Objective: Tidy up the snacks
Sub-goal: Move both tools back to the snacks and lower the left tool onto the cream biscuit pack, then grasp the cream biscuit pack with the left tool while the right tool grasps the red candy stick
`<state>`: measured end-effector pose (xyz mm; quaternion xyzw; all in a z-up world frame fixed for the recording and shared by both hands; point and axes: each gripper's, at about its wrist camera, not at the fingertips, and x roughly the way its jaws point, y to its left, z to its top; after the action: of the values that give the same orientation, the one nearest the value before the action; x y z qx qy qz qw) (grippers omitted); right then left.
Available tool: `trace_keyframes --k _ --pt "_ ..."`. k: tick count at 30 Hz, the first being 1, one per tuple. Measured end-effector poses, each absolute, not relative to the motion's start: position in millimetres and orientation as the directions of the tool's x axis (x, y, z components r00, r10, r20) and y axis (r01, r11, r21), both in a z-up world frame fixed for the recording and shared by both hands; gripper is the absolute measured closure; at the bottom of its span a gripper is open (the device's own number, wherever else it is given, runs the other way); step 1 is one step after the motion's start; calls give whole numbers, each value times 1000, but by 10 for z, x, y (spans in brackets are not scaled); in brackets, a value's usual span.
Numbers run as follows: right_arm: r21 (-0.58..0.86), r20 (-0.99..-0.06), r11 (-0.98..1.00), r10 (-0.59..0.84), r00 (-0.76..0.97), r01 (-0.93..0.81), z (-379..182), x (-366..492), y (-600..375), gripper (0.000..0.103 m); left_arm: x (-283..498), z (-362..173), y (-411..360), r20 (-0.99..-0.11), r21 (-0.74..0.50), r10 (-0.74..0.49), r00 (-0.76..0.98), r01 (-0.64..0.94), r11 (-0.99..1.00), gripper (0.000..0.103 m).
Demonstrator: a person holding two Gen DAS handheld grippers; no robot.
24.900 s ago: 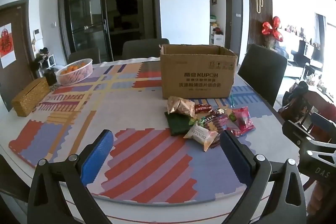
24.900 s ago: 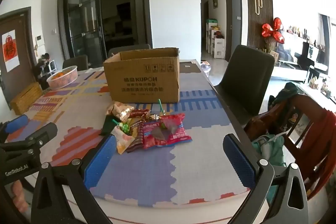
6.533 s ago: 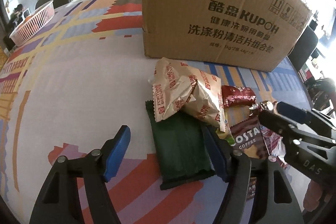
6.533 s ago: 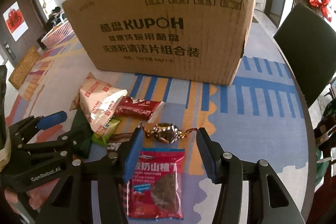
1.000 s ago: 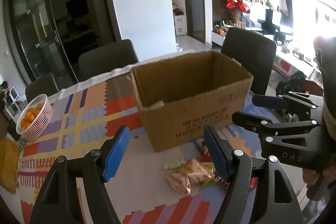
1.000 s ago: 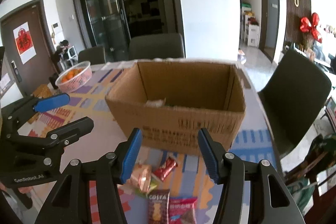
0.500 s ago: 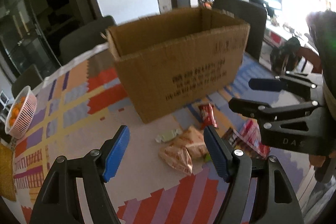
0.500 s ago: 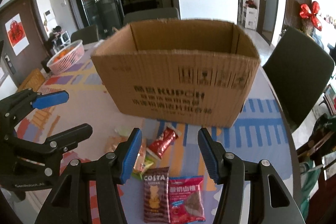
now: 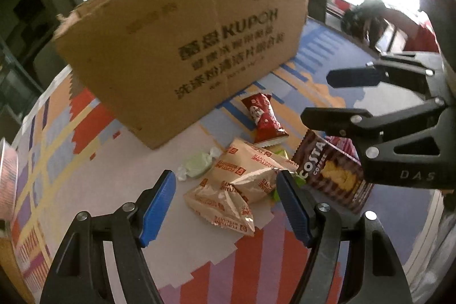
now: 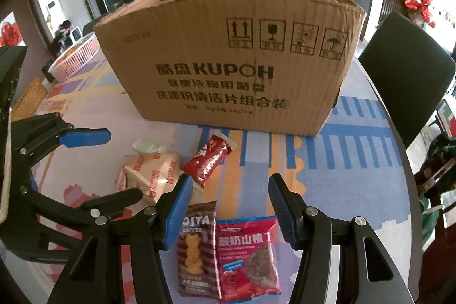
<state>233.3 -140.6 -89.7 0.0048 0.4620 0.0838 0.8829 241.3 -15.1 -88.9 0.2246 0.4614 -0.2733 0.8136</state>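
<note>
Before cardboard box point(image 10: 228, 61): crinkled snack packets point(image 9: 236, 184) | both jaws spread, empty

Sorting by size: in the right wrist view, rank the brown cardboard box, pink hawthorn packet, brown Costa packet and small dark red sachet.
1. brown cardboard box
2. pink hawthorn packet and brown Costa packet: alike, unranked
3. small dark red sachet, though it lies farther off

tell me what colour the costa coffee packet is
Dark brown with maroon stripes and a golden bear biscuit on the Costa Coffee packet; the right wrist view shows it best.
</note>
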Motion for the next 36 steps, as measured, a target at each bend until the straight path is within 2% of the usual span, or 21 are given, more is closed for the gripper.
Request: trace_keyframes --k 6,13,16,23,26,31,36 --pt "76 -829 987 143 541 -144 -975 2375 -1371 47 2484 -998 -150 -878 42 -298 374 681 731 32" --pt "69 -833 987 138 535 -147 -1009 2404 -1355 47 2478 -1082 -92 -872 -22 -332 359 649 761 58" --pt "73 -836 987 139 531 -144 -1028 2423 -1365 47 2454 -1071 -37 -862 -54 -348 368 616 786 64" --pt "101 -831 984 165 532 -148 -1037 2445 -1378 47 2261 -943 125 -817 -106 -354 456 483 869 65" --pt "120 -826 982 181 533 -147 -1037 2487 -1367 47 2208 -824 213 -786 -76 -302 539 401 913 65" --pt "136 -820 981 190 541 -137 -1059 2618 -1286 47 2206 -744 206 -750 51 -166 641 306 951 65" --pt "165 -830 980 199 522 -112 -1138 2785 -1191 47 2266 -773 303 -745 20 -146 650 241 970 65"
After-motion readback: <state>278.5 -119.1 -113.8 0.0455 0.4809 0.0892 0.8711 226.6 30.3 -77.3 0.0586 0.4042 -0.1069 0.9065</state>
